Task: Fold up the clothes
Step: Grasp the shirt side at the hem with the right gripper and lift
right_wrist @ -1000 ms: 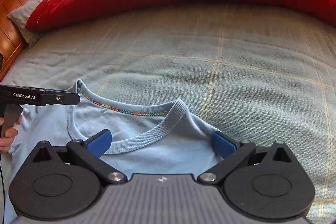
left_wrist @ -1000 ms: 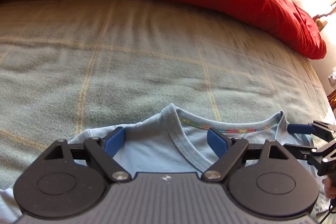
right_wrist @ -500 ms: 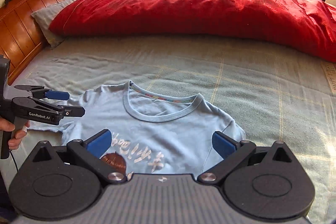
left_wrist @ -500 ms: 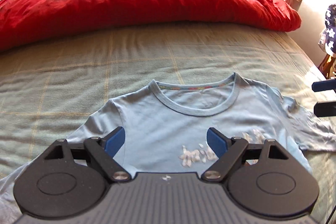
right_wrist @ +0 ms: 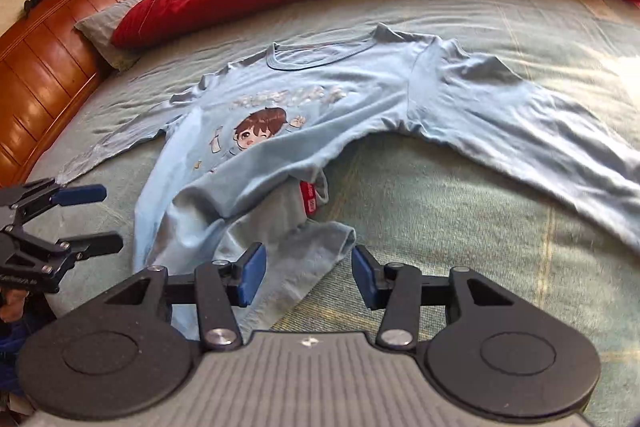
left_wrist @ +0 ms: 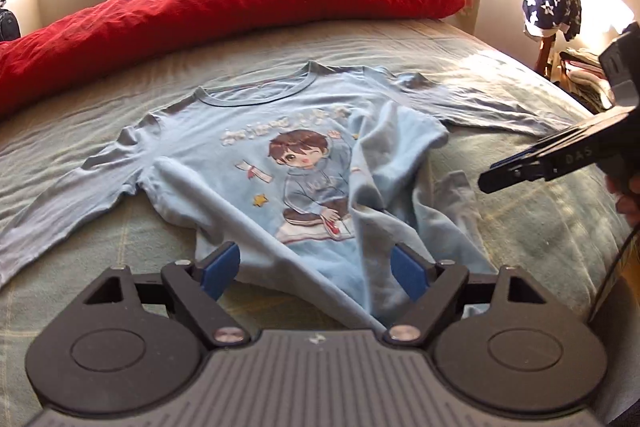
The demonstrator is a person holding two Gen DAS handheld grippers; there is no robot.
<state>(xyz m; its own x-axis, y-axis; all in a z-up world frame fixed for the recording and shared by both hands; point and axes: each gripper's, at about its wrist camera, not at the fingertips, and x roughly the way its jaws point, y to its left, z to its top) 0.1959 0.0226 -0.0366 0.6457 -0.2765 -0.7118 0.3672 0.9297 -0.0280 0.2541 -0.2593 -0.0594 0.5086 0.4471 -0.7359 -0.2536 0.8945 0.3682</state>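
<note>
The left gripper (left_wrist: 316,269) hovers spread wide at the bed's (left_wrist: 500,83) near edge, over the hem of the soft, rumpled blue shirt (left_wrist: 280,163). Beside it, the right gripper (right_wrist: 306,277) hangs likewise parted, gripping nothing.

The shirt (left_wrist: 288,147) lies on the bed (left_wrist: 500,227), sleeves spread left and right; the duvet (left_wrist: 240,3) lies far behind it.

Red duvet (left_wrist: 240,7) blocks far side; near blanket (right_wrist: 440,211) prob open.
</note>
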